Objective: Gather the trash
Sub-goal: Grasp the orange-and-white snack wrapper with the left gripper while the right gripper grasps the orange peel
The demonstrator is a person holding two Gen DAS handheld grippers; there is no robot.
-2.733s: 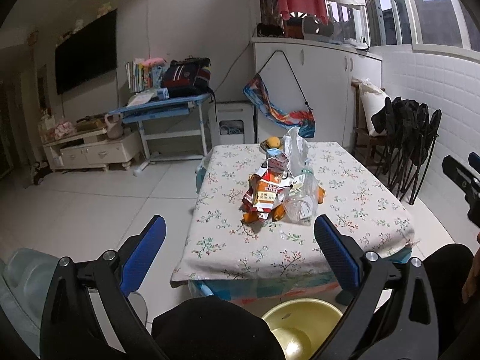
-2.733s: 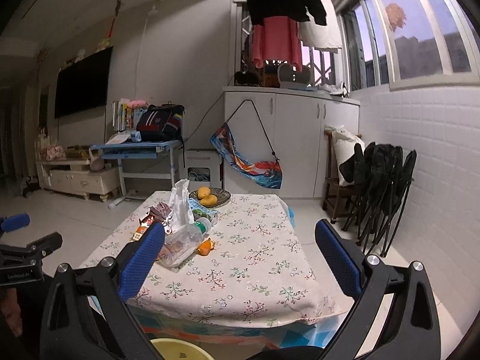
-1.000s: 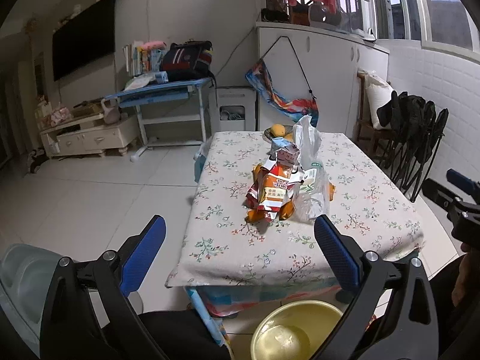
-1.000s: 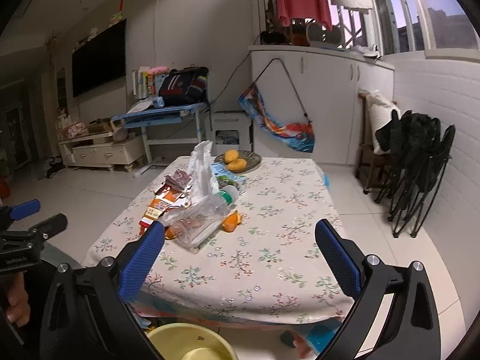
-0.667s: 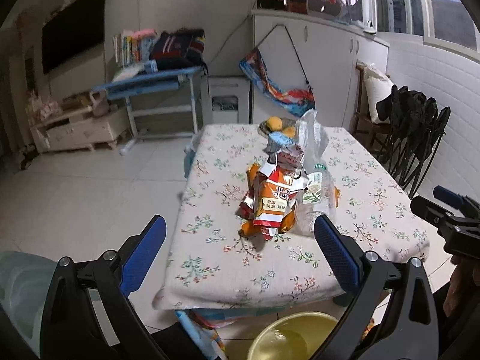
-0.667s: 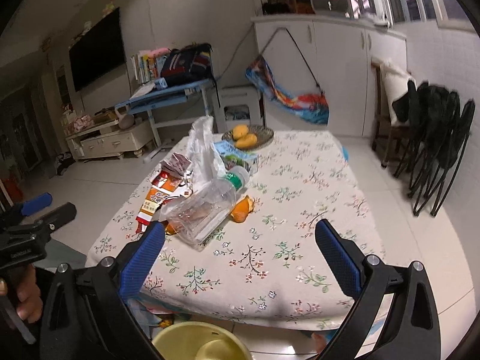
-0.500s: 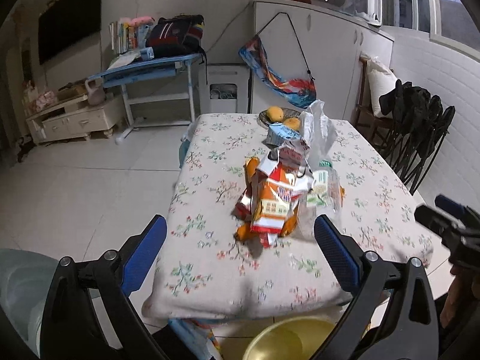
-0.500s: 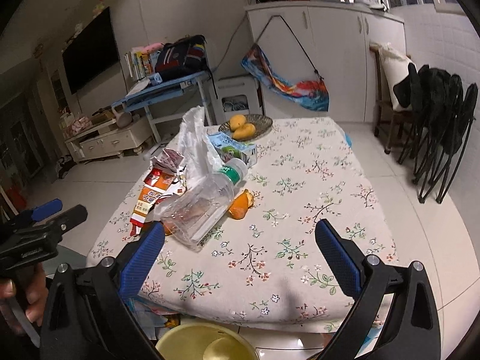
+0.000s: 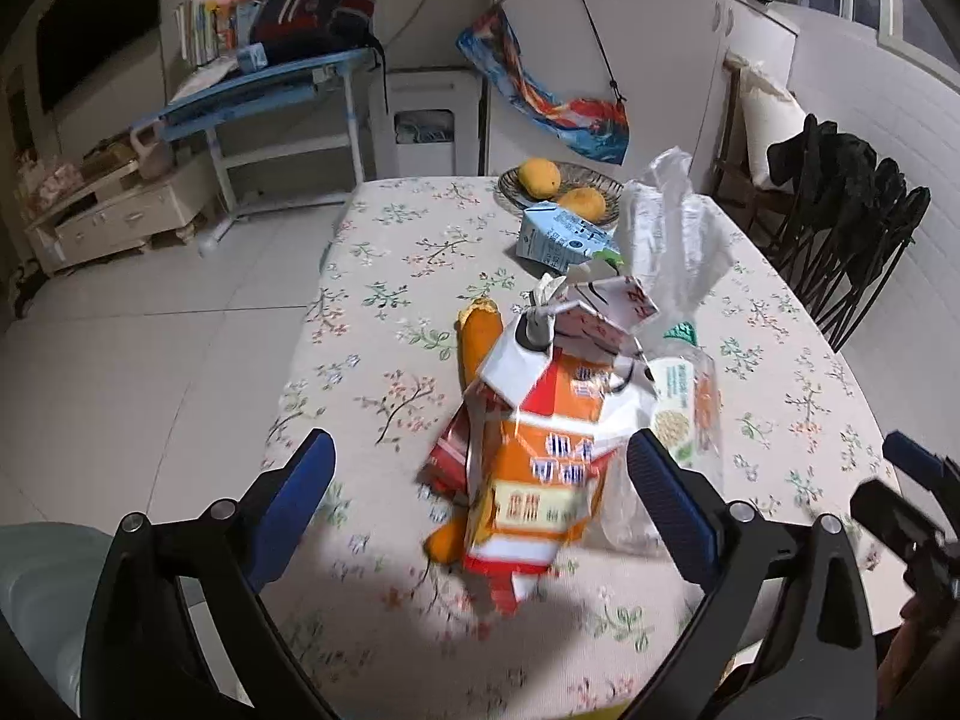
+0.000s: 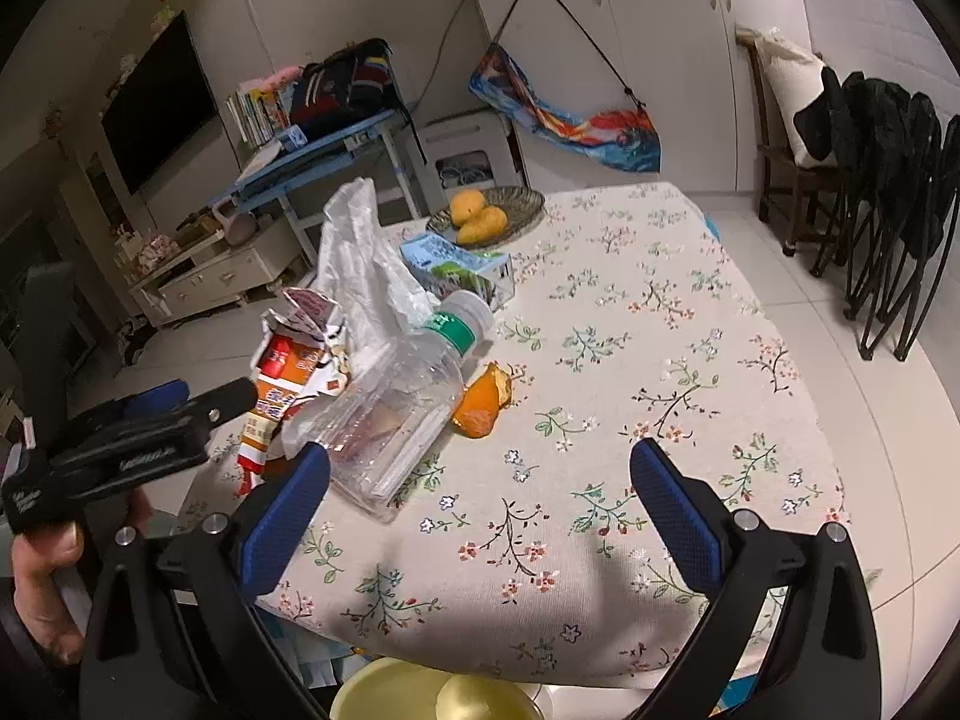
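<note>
A heap of trash lies on the floral table. It holds a flattened orange carton, a clear plastic bottle on its side, a white plastic bag, orange peel and a blue carton. My left gripper is open just short of the orange carton, which shows between its blue fingertips without touching either. My right gripper is open over the table's near edge, with the bottle by its left fingertip. Each gripper shows in the other's view: the left gripper, the right gripper.
A plate with mangoes sits at the far side of the table. A yellow basin stands on the floor below the near edge. Black folding chairs lean at the right. A blue desk stands behind, and a hand holds the left gripper.
Both grippers have come forward and tilted down over the table. The trash heap now looms much larger, and the orange carton has come between the left fingertips.
</note>
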